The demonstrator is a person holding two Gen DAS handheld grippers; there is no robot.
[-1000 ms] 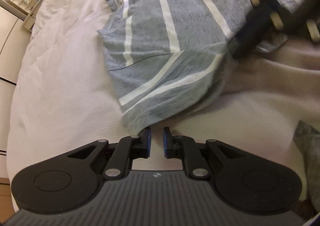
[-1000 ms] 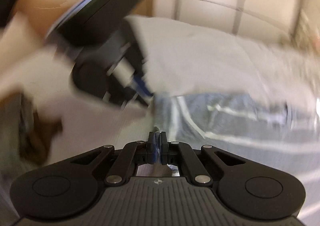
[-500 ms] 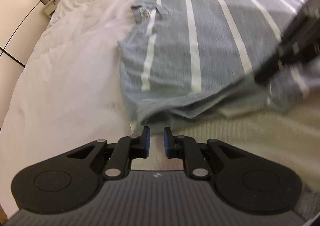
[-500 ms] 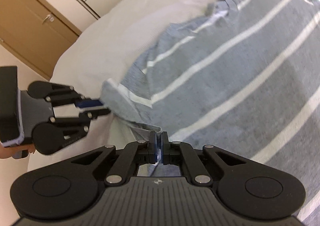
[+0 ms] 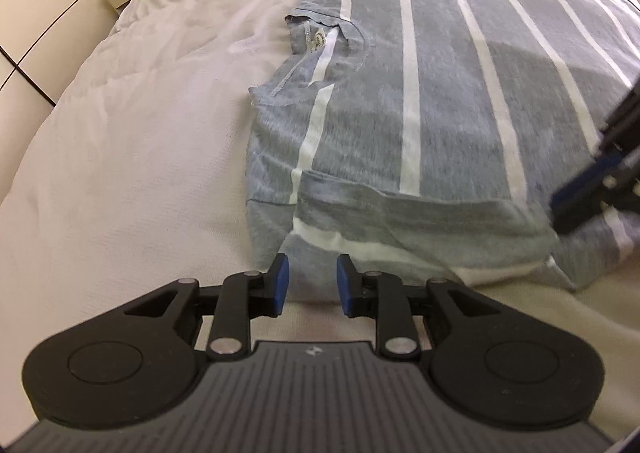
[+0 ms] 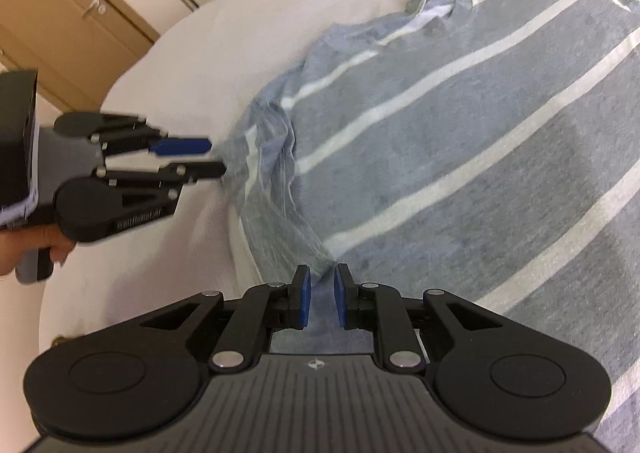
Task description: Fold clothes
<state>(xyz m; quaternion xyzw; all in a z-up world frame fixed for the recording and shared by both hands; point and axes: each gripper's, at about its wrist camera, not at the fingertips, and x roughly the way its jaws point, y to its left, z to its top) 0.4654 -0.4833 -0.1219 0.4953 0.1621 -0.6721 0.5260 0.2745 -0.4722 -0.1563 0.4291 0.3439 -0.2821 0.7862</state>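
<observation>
The bed [image 5: 120, 157], covered in a pale sheet, carries a grey T-shirt with white stripes [image 5: 440, 101], spread flat with its neck opening toward the wardrobe side and its near edge doubled over onto the body. That doubled strip is what is new: a second ago the shirt's corner hung lifted and blurred between the two tools, half a second ago it was coming down, and now the sleeve fold [image 5: 400, 221] lies settled across the stripes.

The right claw [image 6: 319, 295], pinched tight on cloth in both earlier views, now stands with its blue pads parted and grey fabric lying loose in the gap, so it appears to have let go right where the fold ends. The left claw [image 5: 308, 285] has also widened; its pads are apart with nothing between them, just short of the shirt's folded corner. From the right wrist view the left claw [image 6: 204, 157] sits at the shirt's bunched edge, close to or touching the cloth.

I judge the first side fold laid and released. The bunched ripple at that near corner [image 6: 276, 157] may want smoothing before the opposite side is brought over.
</observation>
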